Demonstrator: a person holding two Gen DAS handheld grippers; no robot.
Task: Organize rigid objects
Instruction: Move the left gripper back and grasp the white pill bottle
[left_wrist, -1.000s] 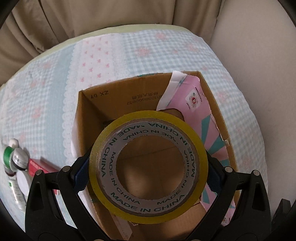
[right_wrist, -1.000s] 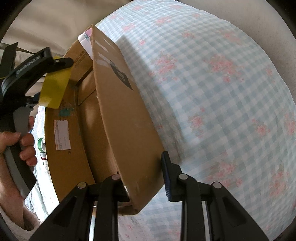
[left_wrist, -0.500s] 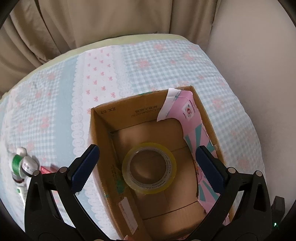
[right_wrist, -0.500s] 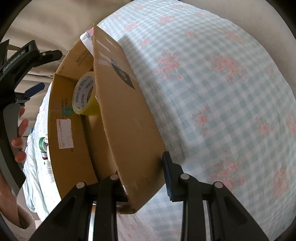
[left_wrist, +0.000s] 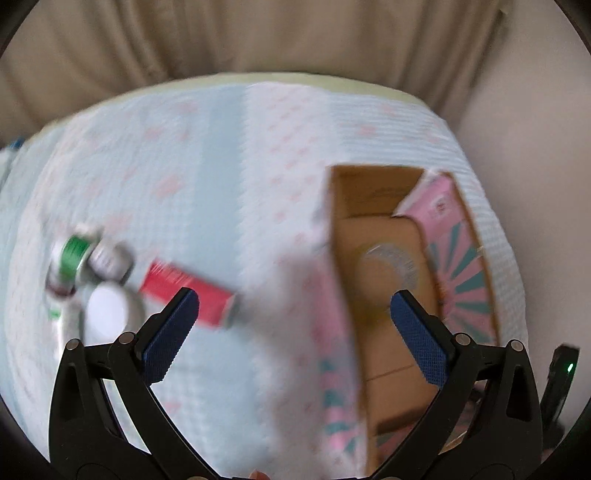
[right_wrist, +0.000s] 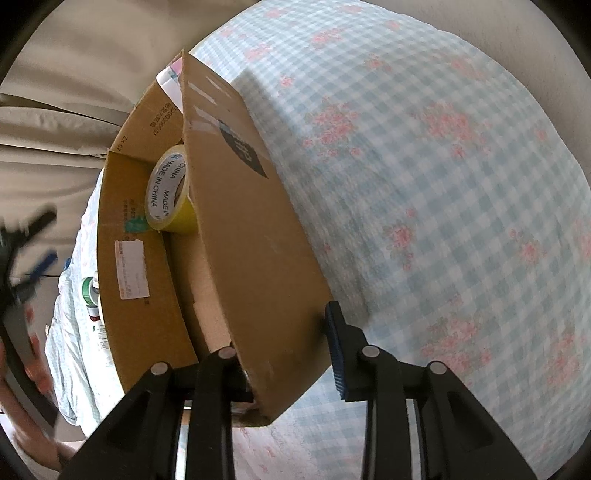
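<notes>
Jaws of the left gripper (left_wrist: 294, 314) stand spread wide with nothing between them, above the gingham bedspread (left_wrist: 207, 166). The right gripper (right_wrist: 286, 350) straddles the near side wall of the cardboard box (right_wrist: 251, 236); its jaws have just been easing apart, the wall sits between them, and whether the hidden inner pad presses on it I cannot tell.

The tape roll (right_wrist: 168, 192) lies in the box's far half, against the far-side wall. A pink packet with teal rays (left_wrist: 458, 258) leans on the box's right inner wall.

Off the box's left side, towards the bedspread's left edge, lie a red carton (left_wrist: 184, 291), a green-capped tube (left_wrist: 72, 254) and a white-lidded jar (left_wrist: 105, 310), all blurred. The box's left wall stands between that cluster and the roll.

Only the right wrist view gives the roll sharply, reading "MADE IN CHINA", plus a white sticker (right_wrist: 133, 269) and "ZX 07" on the box; the left view alone shows the carton and jar.
</notes>
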